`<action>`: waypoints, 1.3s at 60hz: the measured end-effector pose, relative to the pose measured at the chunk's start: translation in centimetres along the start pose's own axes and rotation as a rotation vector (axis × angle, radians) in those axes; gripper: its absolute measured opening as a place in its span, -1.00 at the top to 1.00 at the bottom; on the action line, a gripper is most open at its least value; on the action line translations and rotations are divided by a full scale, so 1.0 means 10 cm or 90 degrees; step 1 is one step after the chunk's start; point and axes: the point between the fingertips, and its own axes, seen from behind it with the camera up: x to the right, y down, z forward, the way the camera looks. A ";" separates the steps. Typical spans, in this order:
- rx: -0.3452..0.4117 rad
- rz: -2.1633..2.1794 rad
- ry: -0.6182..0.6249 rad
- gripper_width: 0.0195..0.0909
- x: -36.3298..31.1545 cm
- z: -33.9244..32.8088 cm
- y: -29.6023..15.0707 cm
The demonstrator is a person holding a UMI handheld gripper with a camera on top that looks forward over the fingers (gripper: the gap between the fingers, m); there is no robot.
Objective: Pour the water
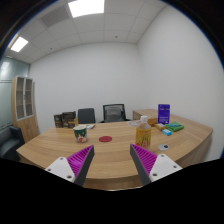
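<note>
So the gripper (112,160) was sitting wide apart with nothing between the fingers, purple pads (80,158) facing each other, hovering at the near edge of the big wooden table (60,148). Just beyond the right finger stood the bottle (144,133), yellowish with a lighter cap, upright and on its own. My guess is it's light plastic, probably a bit squishy and slick, so I'd grab it around the middle of the body, not the cap, and not squeeze too hard or it'll buckle and slosh. A small white thing (164,148) lay just to its right, close enough to bump on the way in. Further back and to the left was the green cup (80,132), likely where the water goes, well apart from the bottle with bare tabletop between them. A red disc (105,138) lay near the cup, a purple box (164,113) and something teal (175,127) sat on the far right, and black chairs (114,112) lined the far side.
</note>
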 end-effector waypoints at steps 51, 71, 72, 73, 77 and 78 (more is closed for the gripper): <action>-0.011 -0.015 0.063 0.02 1.46 2.14 0.30; 0.006 -0.268 0.124 0.28 1.16 2.42 -0.19; 0.009 -0.291 0.125 0.28 1.10 2.46 -0.27; 0.007 -0.317 0.124 0.28 1.04 2.51 -0.38; 0.022 -0.429 0.127 0.28 0.70 2.69 -0.71; 0.027 -0.461 0.129 0.28 0.61 2.73 -0.79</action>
